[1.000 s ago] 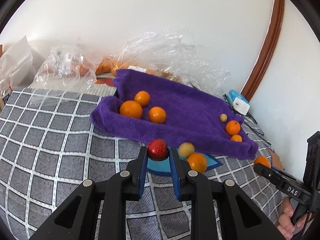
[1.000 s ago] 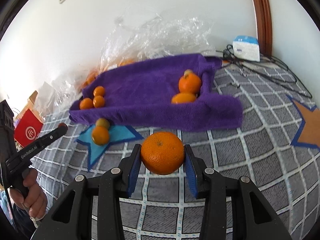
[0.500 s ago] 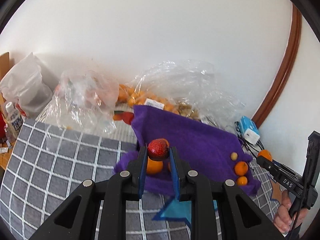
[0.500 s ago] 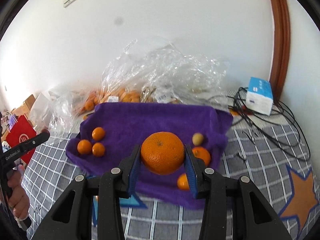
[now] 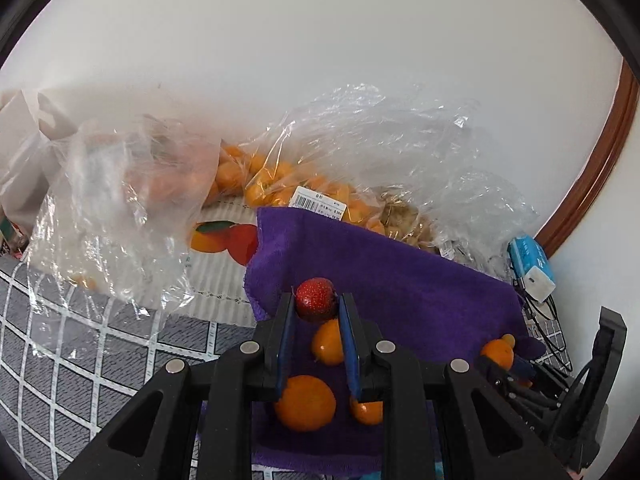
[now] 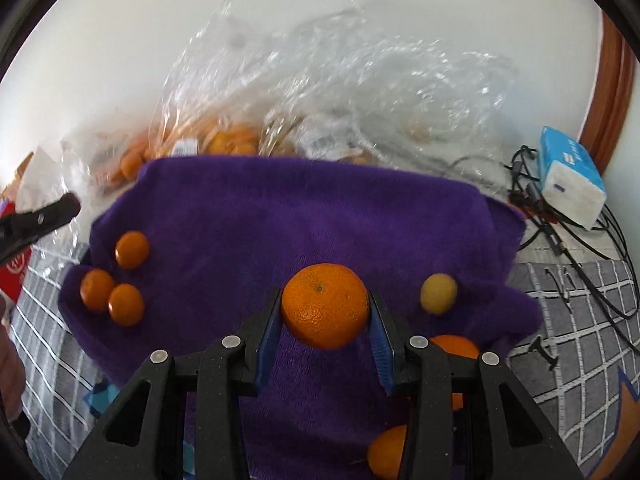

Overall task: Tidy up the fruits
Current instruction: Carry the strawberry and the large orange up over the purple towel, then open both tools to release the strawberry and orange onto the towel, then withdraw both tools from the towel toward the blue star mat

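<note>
While both hands are hanging over the rumpled purple terry towel (image 6: pixel 320 208), each one is carrying a fruit. The left gripper (image 5: pixel 317 307) is pinching a small red strawberry (image 5: pixel 316 299) right at its fingertips, above the towel's left end where three little oranges (image 5: pixel 305 402) are sitting. The right gripper (image 6: pixel 325 312) is clamping a round, pebbly-skinned orange (image 6: pixel 325 306) across its widest part, over the middle of the towel and not far from a small yellowish fruit (image 6: pixel 439 293).

Handling-wise, I'm guessing the strawberry is the touchy one: soft, light, easy to bruise, so the squeeze should be staying gentle and on the fat shoulders, not the tip. Its long axis is looking roughly upright between the pads, though I can't tell which end has the stem. The orange is firmer and heavier, a bit rolly once it's down, so the soft towel is probably helping there. Its little stem scar is facing up toward the camera, and being near-round it doesn't really have a long axis.
</note>
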The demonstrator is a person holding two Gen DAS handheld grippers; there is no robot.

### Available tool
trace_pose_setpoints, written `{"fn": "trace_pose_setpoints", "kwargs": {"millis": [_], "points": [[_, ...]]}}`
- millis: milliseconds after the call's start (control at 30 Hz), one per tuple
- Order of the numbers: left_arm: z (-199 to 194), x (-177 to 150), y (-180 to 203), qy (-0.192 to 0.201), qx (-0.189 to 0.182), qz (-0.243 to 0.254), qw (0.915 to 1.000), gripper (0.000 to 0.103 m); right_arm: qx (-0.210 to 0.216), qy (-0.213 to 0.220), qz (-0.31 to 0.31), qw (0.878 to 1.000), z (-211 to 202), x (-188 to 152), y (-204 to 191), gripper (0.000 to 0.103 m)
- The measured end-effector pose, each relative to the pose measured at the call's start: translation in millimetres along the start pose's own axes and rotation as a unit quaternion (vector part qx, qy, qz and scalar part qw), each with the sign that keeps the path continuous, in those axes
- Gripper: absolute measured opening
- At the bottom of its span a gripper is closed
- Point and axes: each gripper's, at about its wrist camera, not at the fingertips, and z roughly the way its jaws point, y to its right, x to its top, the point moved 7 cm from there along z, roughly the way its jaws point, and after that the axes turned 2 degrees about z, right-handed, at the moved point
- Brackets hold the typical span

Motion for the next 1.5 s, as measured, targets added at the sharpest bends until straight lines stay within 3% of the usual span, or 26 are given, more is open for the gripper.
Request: {"fn": "trace_pose_setpoints", "kwargs": {"millis": [267,367,533,767,833,1000,1300,1500], "points": [[35.4,1.3,11.1,-0.03,0.004,0.001,0.9996,0.021,-0.028,-0.014,-0.024,0.999,8.6,-9.2,1.9,0.041],[45.5,-1.5,13.3,-0.043,0.03,0.016,0.9985,0.021,-0.033,-0.011,-0.029,0.999,9.1,-10.9,1.3,0.043],[57.3,-8.1,13.4,-0.063,0.029,0.012,0.9975,0.021,-0.033,-0.004,-0.028,0.999,1.9,-8.2,1.4,0.061],[61.0,-10.1,21.7,-0.074,0.035,0.022,0.9964,0.027,-0.045,0.017,-0.027,0.998,-23.8,-2.4,-1.1,0.067],[56.5,-10.1,22.1,-0.076,0.038,0.024,0.9962,0.027,-0.044,0.015,-0.021,0.999,-30.1,-8.6,-1.9,0.067],[24.3,-12.9,24.2,-0.054,0.027,0.026,0.9979,0.049,-0.06,0.016,-0.008,0.998,-48.5,-26.4,0.9,0.067],[-31.7,-45.3,0.0,-0.041,0.025,0.025,0.9985,0.058,-0.049,0.014,0.049,0.998,-70.9,-54.8,-4.2,0.067],[-54.7,-78.5,-27.0,-0.043,0.032,0.035,0.9979,0.06,-0.031,0.006,0.042,0.999,-78.5,-78.4,-24.7,0.067]]}}
